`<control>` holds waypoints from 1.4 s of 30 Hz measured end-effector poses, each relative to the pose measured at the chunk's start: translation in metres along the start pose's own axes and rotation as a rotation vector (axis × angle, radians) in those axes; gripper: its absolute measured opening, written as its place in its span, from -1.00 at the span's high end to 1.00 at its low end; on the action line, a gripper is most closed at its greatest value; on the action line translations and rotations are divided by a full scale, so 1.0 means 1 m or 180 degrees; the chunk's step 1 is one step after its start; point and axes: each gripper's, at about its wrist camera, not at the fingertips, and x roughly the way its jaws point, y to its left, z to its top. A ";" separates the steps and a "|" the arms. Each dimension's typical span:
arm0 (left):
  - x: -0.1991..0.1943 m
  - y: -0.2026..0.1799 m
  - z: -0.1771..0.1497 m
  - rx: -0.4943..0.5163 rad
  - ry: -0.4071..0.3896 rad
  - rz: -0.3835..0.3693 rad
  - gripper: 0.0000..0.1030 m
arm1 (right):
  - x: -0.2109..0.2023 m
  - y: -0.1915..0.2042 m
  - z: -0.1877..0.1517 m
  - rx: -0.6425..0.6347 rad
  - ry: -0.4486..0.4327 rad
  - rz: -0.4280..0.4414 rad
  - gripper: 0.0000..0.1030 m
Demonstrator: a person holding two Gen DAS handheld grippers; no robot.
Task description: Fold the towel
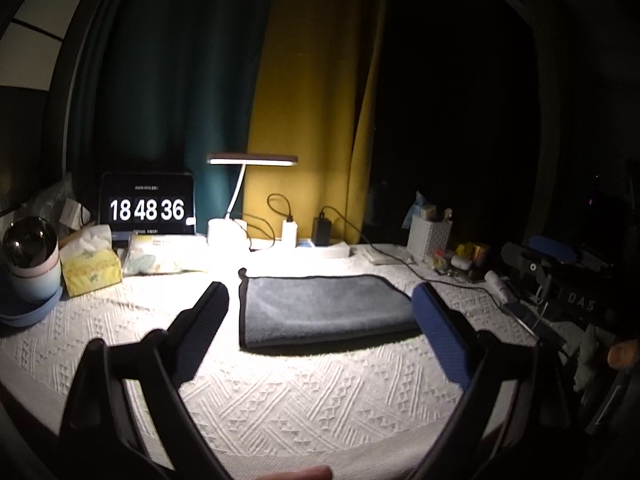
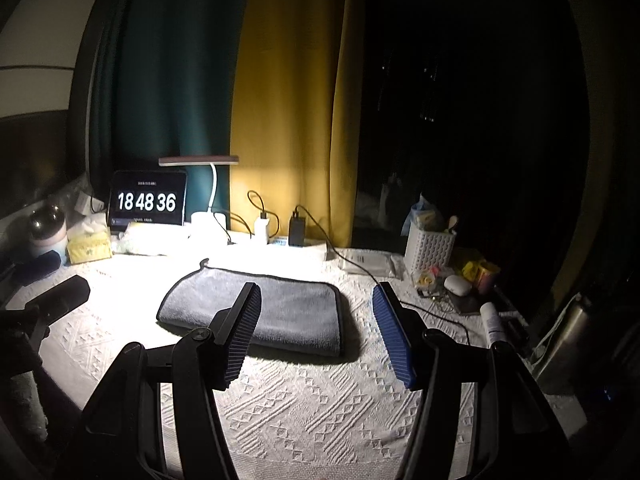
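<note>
Looking along the left gripper, both fingers stand spread wide and hold nothing, hovering short of the grey towel. That towel lies flat on the white textured cloth covering the bench, under the desk lamp, already doubled into a long rectangle with a dark stitched border. A clock screen and a yellow tissue box sit well apart at the back left.

From the right wrist view, the right gripper is likewise spread and empty, its blue ribbed pads framing the towel's right end. The towel shows a small hanging loop at its far left corner and a thick folded edge nearest the camera.

It looks soft, plush and light: it should drape and sag when lifted, so layers may slide apart. Pinching both layers together at the near corners, one per gripper, seems the safest hold.
</note>
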 end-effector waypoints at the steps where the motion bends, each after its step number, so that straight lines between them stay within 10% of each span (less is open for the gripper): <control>1: -0.002 0.000 0.002 0.0000 -0.0019 -0.0003 -0.82 | -0.004 0.000 0.002 0.0002 -0.0025 -0.0001 -0.19; 42: -0.033 -0.002 0.024 0.0061 -0.0304 0.0119 -0.82 | -0.043 0.002 0.020 0.0003 -0.0264 0.0022 -0.19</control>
